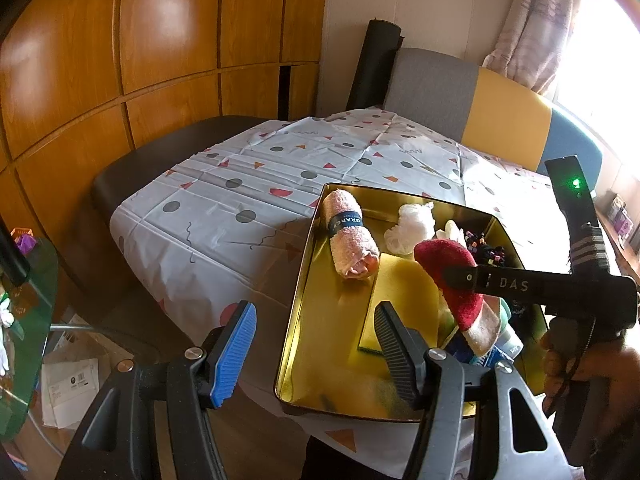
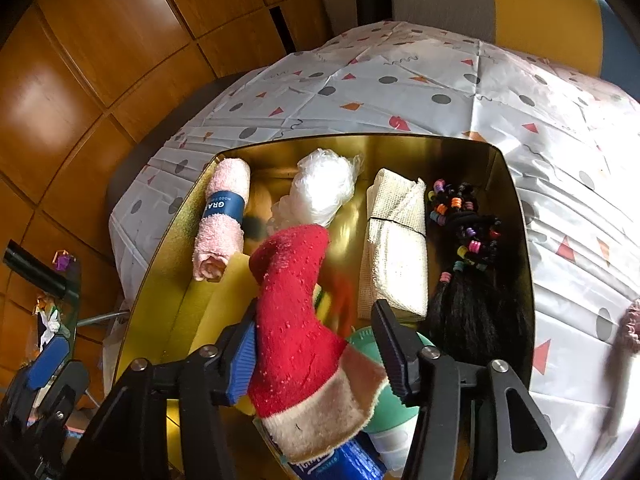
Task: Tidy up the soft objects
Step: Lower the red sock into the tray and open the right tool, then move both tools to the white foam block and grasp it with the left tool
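Through the left wrist camera I am watching my left gripper (image 1: pixel 316 344) hanging with its jaws apart and nothing between them, the near edge of the gold tin tray (image 1: pixel 304 304) passing under the gap. Beyond its dark finger the yellow sponge (image 1: pixel 404 292) is lying flat, and further ahead the rolled pink towel (image 1: pixel 352 240) is lying along the tray's left wall. To the right of that finger the right gripper's black body is reaching in over the tray, the red sock (image 1: pixel 448 276) draping from it. I judge that I am parking this tool here to leave the other room to work.

Through the right wrist camera I am seeing my right gripper (image 2: pixel 316 344) with its jaws apart: the red sock is leaning against the blue pad while the dark finger is standing clear of it, so no clamp is showing. The sock is sagging toe-forward over the tray's near end, onto a teal object and a blue tissue pack (image 2: pixel 344 460). Ahead of the tips, 4 things are sitting in a row: the towel, a white plastic bag (image 2: pixel 320 188), a folded cream cloth (image 2: pixel 396 240) and a black beaded hairpiece (image 2: pixel 468 272), likely to keep each soft item apart.
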Motion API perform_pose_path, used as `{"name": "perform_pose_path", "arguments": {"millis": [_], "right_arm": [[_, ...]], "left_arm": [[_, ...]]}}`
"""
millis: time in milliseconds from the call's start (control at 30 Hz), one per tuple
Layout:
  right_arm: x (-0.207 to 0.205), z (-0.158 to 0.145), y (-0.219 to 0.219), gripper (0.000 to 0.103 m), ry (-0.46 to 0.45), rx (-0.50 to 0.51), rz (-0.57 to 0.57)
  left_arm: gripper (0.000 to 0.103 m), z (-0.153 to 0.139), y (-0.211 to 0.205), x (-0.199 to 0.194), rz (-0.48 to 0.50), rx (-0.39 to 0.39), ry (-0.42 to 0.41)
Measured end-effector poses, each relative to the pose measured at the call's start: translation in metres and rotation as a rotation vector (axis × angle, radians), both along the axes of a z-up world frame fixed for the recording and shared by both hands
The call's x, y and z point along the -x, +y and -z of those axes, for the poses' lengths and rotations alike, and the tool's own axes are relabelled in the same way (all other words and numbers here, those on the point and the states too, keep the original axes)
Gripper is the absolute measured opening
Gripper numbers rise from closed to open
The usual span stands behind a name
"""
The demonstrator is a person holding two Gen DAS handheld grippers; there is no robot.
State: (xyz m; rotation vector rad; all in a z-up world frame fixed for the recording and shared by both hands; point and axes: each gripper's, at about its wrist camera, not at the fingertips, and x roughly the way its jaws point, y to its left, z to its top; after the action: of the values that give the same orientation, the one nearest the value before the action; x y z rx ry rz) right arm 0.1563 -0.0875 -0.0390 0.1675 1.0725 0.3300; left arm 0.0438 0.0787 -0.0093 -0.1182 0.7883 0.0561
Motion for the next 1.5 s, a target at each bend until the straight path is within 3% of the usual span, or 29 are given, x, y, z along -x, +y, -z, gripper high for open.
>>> {"name": "perform_pose_path", "arguments": {"millis": [800, 1400, 1500], "right_arm": [[0.028, -0.033, -0.014, 0.060, -0.133, 0.036, 0.009], [0.053, -0.053, -0.091, 0.063, -0.200, 0.025, 0.142], [0.057, -0.054, -0.108, 0.069, -0.206, 0.044, 0.173]], "left_arm": [[0.062, -0.005, -0.011, 0.004, 0.023, -0.030, -0.008], [0.062, -0.007, -0.031, 0.007, 0.074, -0.068, -0.012], [0.062, -0.009, -0.037, 0.006, 0.089, -0.078, -0.015]]}}
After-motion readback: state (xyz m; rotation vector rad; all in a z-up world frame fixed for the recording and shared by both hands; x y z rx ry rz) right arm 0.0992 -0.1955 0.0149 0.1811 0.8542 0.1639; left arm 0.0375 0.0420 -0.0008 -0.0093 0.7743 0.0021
